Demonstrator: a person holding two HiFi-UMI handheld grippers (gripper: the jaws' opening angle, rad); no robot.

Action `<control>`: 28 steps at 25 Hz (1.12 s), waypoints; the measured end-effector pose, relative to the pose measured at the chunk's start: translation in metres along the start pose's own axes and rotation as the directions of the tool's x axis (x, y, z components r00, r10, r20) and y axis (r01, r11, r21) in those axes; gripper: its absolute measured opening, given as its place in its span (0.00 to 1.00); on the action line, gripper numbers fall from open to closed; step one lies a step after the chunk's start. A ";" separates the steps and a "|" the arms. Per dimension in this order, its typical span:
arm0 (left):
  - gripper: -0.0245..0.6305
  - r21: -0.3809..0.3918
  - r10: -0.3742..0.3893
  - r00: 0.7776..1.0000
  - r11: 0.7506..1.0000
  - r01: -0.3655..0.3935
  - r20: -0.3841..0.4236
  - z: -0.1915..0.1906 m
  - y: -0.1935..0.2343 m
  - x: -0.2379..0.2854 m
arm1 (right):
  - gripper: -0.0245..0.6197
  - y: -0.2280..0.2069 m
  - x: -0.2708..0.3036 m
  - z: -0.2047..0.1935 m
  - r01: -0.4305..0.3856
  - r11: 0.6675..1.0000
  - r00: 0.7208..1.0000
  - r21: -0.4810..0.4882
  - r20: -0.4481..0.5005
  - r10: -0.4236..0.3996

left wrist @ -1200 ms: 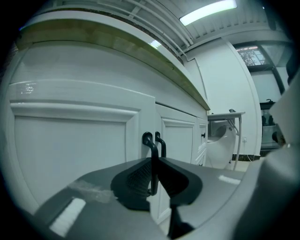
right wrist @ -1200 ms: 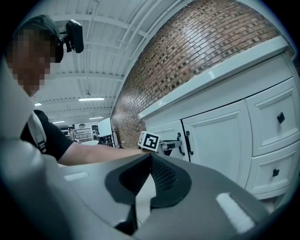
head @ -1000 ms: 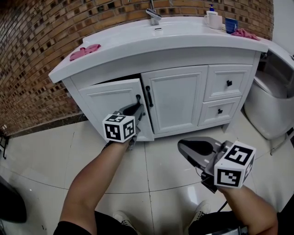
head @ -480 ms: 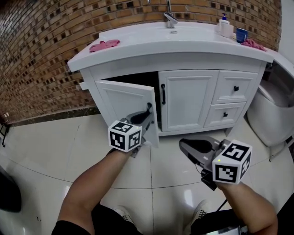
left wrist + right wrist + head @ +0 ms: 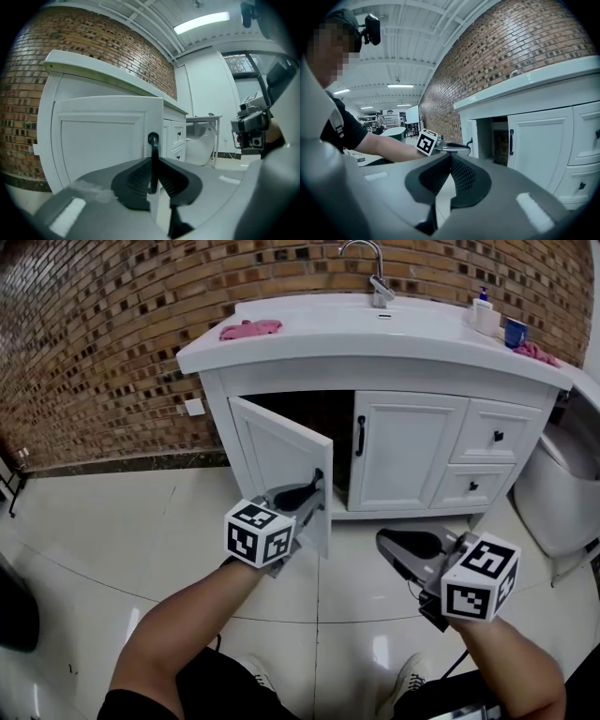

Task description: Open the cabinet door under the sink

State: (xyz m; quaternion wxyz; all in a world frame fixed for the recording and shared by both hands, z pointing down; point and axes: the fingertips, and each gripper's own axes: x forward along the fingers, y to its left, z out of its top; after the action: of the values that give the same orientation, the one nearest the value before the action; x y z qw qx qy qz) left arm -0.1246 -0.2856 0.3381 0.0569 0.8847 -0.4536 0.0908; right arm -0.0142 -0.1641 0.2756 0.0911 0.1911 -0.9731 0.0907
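Left gripper is on the job. Its fingers are pinched tight on the black bar handle of the cabinet door, pads pressed against both sides of the bar with no daylight between. The handle runs upright, long axis vertical. The fingers grip it low, from either side, with its top post showing above them.

The door stands well out from the white vanity, hinged on its left edge with the free edge pointing toward the person. The dark cupboard space under the sink shows behind it. The neighbouring door sits flush shut.

Right gripper hangs low over the tiled floor, well apart from the cabinet, fingers drawn together with nothing between them — a spectator for now.

What matters next, by my reading: the hinge lies to the left of the gripped handle, so any further pull has to follow an arc — toward the person and round to the left — rather than straight back. The left gripper is the only one placed for it. The door looks past halfway, and a little more swing should finish the opening.
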 end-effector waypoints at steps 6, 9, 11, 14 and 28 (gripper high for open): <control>0.11 -0.006 0.012 1.000 1.000 -0.012 -0.012 -0.007 0.001 -0.027 | 0.05 0.005 -0.002 0.001 -0.009 1.000 1.000 0.005 0.014 0.009; 0.11 -0.018 0.017 1.000 1.000 -0.017 0.005 -0.009 0.003 -0.041 | 0.05 0.004 -0.004 0.002 -0.017 0.999 0.999 0.029 0.030 0.016; 0.11 -0.026 0.022 1.000 0.999 -0.022 0.018 -0.011 0.004 -0.053 | 0.05 0.002 -0.005 0.003 -0.020 0.999 0.999 0.042 0.043 0.018; 0.11 -0.033 0.035 0.999 0.999 -0.034 0.029 -0.015 0.009 -0.073 | 0.05 -0.001 -0.004 0.001 -0.024 0.998 0.999 0.055 0.050 0.021; 0.11 -0.054 0.142 0.989 0.989 -0.139 0.048 -0.029 0.051 -0.153 | 0.07 0.008 -0.003 0.005 -0.037 0.999 0.994 0.025 0.102 0.034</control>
State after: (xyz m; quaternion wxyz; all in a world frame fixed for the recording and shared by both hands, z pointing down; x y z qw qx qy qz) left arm -0.2570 -0.1886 0.3349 0.0608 0.8509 -0.5184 0.0604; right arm -0.0152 -0.1572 0.2688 0.0372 0.1794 -0.9784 0.0954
